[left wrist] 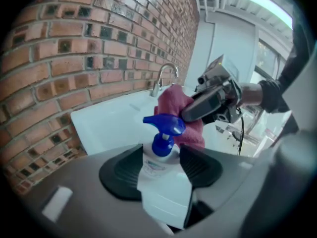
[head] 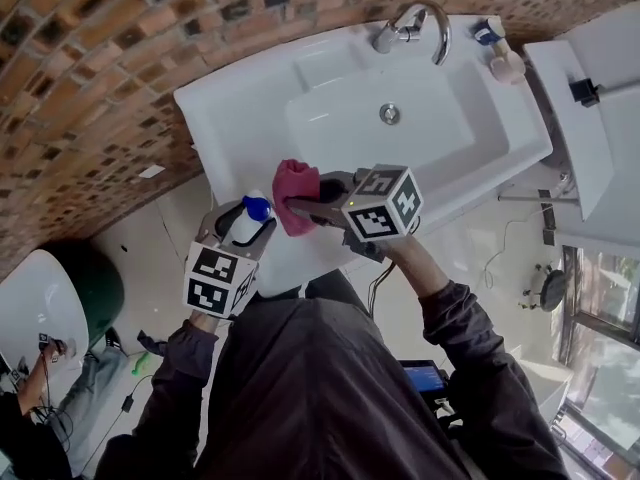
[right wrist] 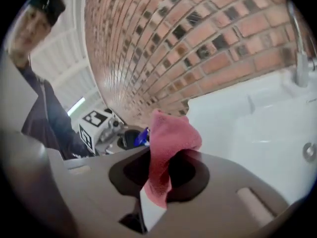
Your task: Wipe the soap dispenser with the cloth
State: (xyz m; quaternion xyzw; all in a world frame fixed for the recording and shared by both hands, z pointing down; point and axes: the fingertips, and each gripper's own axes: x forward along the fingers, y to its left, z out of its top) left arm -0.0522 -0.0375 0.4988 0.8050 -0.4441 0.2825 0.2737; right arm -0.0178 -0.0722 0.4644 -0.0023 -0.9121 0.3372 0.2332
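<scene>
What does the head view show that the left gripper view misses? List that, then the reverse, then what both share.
Head view only: the sink's drain and the marker cube on the left hand-held gripper.
Left gripper view only: that gripper's black pads flanking the soap dispenser, and a ceiling light.
Both: the soap dispenser, the pink cloth pinched in the right hand-held gripper, the faucet, the white sink and the brick wall.
</scene>
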